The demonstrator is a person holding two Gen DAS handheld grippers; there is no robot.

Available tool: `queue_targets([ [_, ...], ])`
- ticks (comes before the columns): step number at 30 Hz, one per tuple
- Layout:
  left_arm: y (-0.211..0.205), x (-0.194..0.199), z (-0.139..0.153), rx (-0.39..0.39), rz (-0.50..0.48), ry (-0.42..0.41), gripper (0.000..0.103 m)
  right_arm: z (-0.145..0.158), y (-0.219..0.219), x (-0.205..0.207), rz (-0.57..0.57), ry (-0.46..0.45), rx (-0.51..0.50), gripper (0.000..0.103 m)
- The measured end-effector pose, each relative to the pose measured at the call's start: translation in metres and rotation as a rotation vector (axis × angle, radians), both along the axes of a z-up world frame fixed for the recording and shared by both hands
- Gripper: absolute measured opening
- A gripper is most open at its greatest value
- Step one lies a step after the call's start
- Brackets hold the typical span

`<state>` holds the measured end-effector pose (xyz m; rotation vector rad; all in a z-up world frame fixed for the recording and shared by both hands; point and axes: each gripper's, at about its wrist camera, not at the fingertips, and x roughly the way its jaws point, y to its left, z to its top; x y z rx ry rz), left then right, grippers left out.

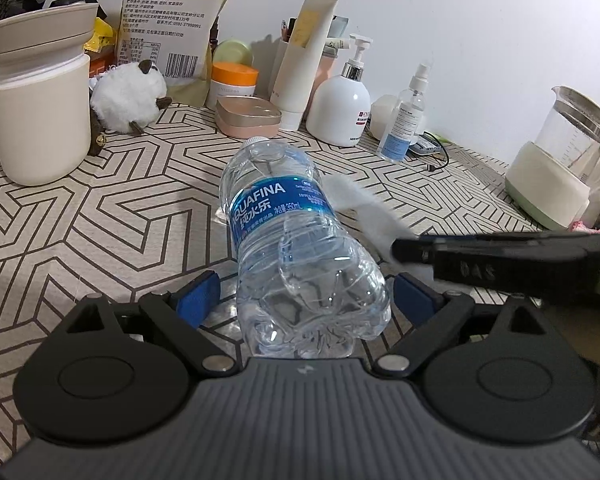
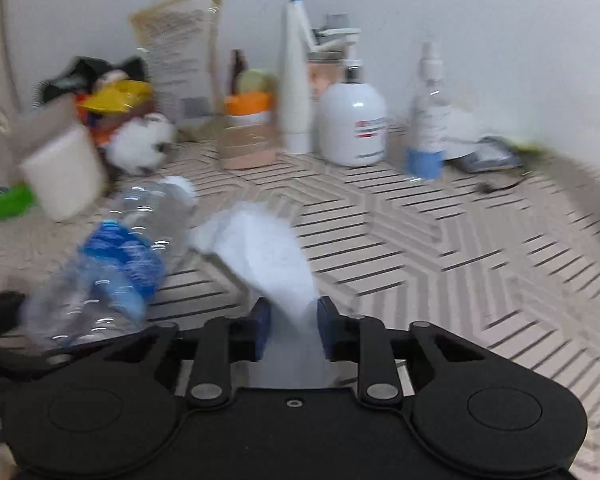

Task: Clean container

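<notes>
My left gripper (image 1: 306, 296) is clamped on the base of the water bottle (image 1: 284, 216), held tilted above the table (image 1: 80, 208). My right gripper (image 2: 292, 320) pinches a white cloth (image 2: 260, 248) against the bottle's side. I judge wiping is underway; how much remains, I can't tell

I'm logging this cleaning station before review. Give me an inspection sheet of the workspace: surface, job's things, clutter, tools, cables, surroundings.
Surface: patterned tablecloth.
Job's things: capped water bottle, tilted, base toward the camera; white cloth beside its label.
Clutter: cream jar, plush toy, snack bag, orange-lidded jar, pink case, pump bottle, spray bottle, glass kettle.
Tools: left tool shut on bottle; right tool shut on cloth.
Cables: black cable near spray bottle.
Surroundings: white wall.
</notes>
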<state>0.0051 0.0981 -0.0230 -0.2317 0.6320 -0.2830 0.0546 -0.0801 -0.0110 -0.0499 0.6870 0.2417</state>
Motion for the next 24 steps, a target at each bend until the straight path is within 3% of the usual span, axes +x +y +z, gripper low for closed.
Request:
queue_targets([
  [5, 0.000, -0.001, 0.000, -0.001, 0.000, 0.000, 0.095, 0.002, -0.001, 0.003, -0.095, 0.007, 0.009, 0.029],
  [8, -0.003, -0.002, 0.001, -0.003, 0.004, 0.000, 0.096, 0.002, 0.002, -0.005, -0.124, -0.003, 0.002, 0.041],
  [10, -0.004, -0.003, 0.002, -0.004, 0.003, 0.001, 0.099, 0.004, -0.002, -0.014, -0.071, -0.008, 0.090, 0.057],
  [14, -0.008, -0.006, 0.002, 0.045, 0.025, 0.008, 0.100, 0.012, -0.011, -0.038, -0.033, -0.016, 0.216, 0.063],
  [16, -0.013, -0.008, 0.003, 0.094, 0.021, 0.012, 0.101, 0.015, -0.010, -0.054, -0.043, -0.047, 0.188, 0.075],
  [18, -0.018, -0.009, 0.003, 0.132, 0.018, 0.015, 0.101, 0.017, -0.012, -0.068, -0.053, -0.069, 0.157, 0.075],
  [24, -0.023, -0.008, 0.003, 0.141, 0.022, 0.020, 0.103, 0.009, -0.017, -0.092, -0.070, -0.057, 0.044, 0.076],
])
